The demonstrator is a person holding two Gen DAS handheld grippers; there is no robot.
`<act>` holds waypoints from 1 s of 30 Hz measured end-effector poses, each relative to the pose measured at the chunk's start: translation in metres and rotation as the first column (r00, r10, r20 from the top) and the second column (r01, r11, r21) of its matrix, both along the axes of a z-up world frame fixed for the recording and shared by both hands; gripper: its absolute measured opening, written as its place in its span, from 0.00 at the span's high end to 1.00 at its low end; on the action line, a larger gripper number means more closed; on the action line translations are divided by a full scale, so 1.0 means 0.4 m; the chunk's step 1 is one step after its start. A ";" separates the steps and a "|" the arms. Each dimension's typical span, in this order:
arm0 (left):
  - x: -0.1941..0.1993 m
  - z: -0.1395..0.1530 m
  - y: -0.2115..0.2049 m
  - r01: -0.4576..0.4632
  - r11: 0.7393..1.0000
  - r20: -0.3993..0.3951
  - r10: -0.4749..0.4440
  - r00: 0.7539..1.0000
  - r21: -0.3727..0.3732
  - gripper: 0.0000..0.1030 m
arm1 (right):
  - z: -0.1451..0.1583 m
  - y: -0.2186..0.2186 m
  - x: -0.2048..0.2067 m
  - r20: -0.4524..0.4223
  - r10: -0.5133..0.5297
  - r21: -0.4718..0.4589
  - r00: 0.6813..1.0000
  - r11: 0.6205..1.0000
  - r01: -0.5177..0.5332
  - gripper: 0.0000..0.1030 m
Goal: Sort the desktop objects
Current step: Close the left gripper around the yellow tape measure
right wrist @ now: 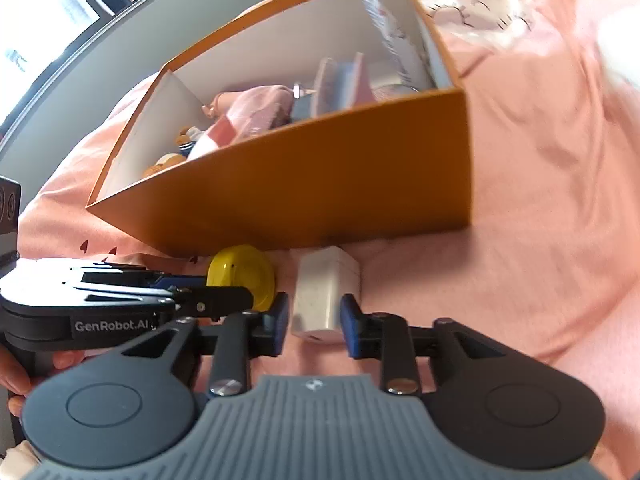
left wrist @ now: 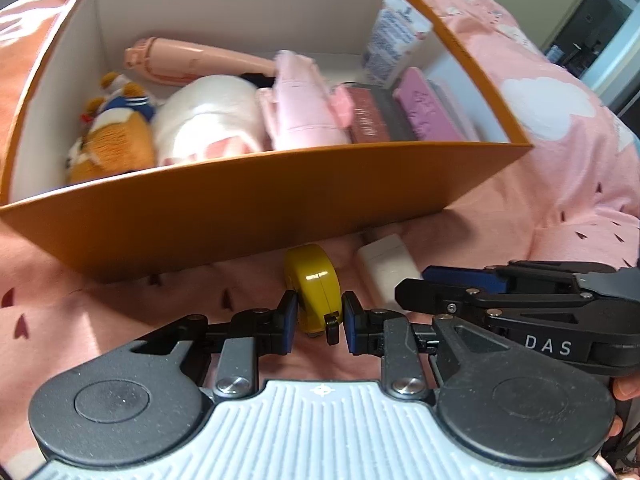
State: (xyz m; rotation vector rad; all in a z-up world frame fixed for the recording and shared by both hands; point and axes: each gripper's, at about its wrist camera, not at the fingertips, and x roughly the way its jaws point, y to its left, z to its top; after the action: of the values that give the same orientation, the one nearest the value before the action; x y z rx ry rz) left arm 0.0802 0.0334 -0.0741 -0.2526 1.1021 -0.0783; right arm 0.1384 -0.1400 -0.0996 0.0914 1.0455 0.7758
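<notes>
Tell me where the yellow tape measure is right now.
In the left wrist view the yellow tape measure stands on the pink cloth just in front of the orange box, between the left gripper's fingers, with the white charger to its right.

Two close wrist views angled down, sharing orange box (left wrist: 248,216), pink bedding (right wrist: 540,240)

a yellow tape measure (left wrist: 313,286) stands on edge on the pink cloth, just in front of the orange box's (left wrist: 256,204) near wall, its round face glossy and a small black tab at its lower side. just beside it, to its right, lies a white power adapter (right wrist: 325,294), a rounded block lying flat, one end close to the box wall. the open box, white inside, holds a plush toy (left wrist: 116,132), a white roll, pink items and small upright books.
</notes>
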 end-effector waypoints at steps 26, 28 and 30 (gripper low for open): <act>-0.007 0.001 0.014 -0.038 0.999 -0.005 0.038 0.999 -0.003 0.75 | 0.012 0.068 -0.091 0.262 0.066 -0.305 0.963 0.952 0.018 0.63; -0.013 0.016 0.014 -0.035 0.999 0.006 0.035 0.999 -0.011 0.76 | 0.025 0.046 -0.086 0.245 0.044 -0.269 0.969 0.963 0.025 0.63; -0.017 0.031 0.013 -0.031 0.999 0.013 0.032 0.999 -0.021 0.78 | 0.041 0.032 -0.085 0.219 0.021 -0.230 0.975 0.973 0.031 0.63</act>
State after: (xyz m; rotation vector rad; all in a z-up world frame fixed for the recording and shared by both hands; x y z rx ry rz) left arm 0.0733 0.0386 -0.0619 -0.2877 1.0839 -0.0632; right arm 0.1044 -0.1272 -0.0831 -0.1888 0.9165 0.6377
